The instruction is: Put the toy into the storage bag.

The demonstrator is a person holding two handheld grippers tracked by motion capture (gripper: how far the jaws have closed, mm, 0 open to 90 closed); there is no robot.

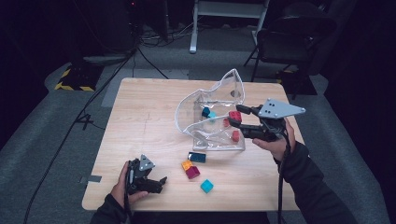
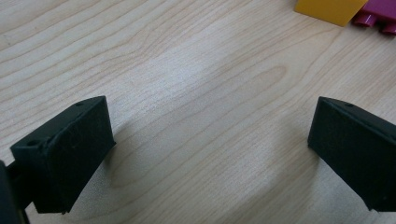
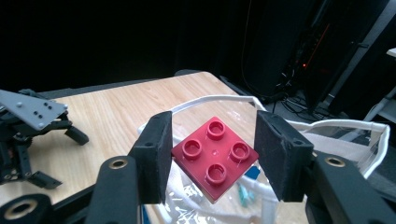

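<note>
A red four-stud brick [image 3: 215, 157] sits pinched corner to corner between the pads of my right gripper [image 3: 212, 137]. In the high view that gripper [image 1: 233, 118] holds the red brick [image 1: 236, 115] above the open mouth of a clear plastic bag [image 1: 219, 91]. Inside the bag lie a dark blue brick [image 1: 205, 111], a cyan one [image 1: 212, 115] and red ones [image 1: 236, 136]. My left gripper [image 1: 162, 184] rests near the table's front left with its jaws apart; in its own view the left gripper [image 2: 210, 121] has only bare wood between its fingers.
Loose bricks lie in front of the bag: a dark teal one [image 1: 197, 157], an orange-yellow one [image 1: 187, 165], a magenta one [image 1: 193, 172] and a cyan one [image 1: 207, 186]. The wooden table [image 1: 140, 121] ends close behind the left hand. A chair [image 1: 289, 37] stands beyond it.
</note>
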